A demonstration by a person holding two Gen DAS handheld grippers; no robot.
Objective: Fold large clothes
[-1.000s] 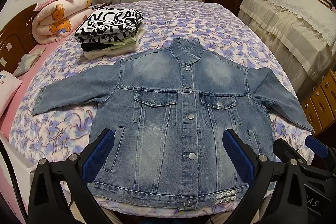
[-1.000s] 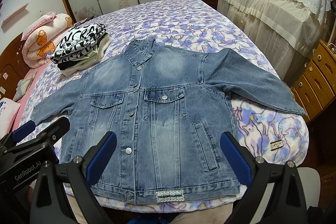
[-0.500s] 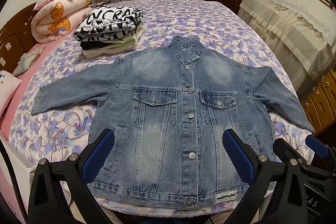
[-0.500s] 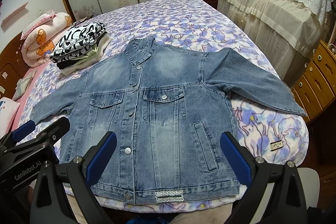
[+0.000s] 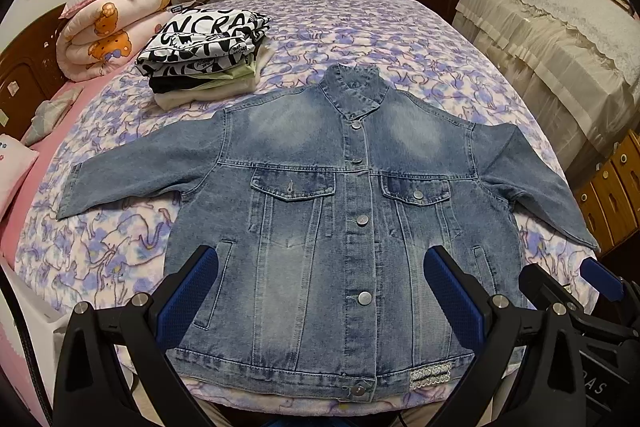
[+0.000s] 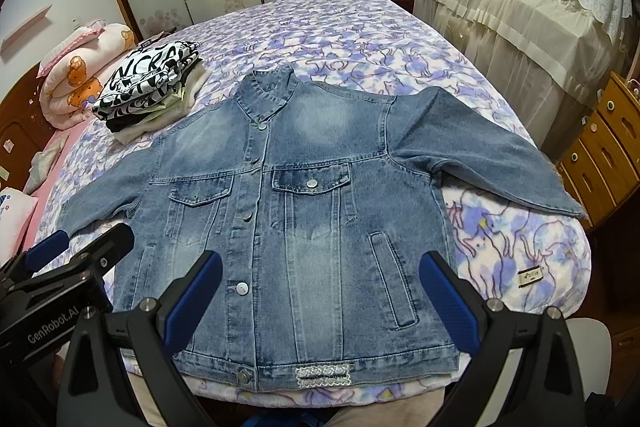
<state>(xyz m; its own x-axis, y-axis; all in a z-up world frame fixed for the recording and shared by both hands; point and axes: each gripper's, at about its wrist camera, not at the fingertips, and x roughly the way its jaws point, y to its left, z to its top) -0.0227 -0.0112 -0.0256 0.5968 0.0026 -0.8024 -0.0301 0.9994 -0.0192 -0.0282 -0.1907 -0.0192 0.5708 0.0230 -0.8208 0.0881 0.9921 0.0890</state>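
Your denim jacket (image 5: 320, 227) lies flat, front up and buttoned, sleeves spread wide across the purple floral bedspread (image 5: 380, 39), hem at the near edge. Your left gripper (image 5: 320, 291) hangs above the hem, jaws wide apart, holding nothing. Your right gripper (image 6: 320, 291) does likewise. Folded clothes (image 5: 204, 55) sit stacked beyond the left sleeve.

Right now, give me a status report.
Left gripper and right gripper open, empty. Denim jacket flat, unfolded. Clothes stack beside its collar.

Faded blue denim jacket (image 5: 320, 227); purple-floral bedspread (image 5: 360, 39); blk/wht lettered top (image 5: 204, 39).
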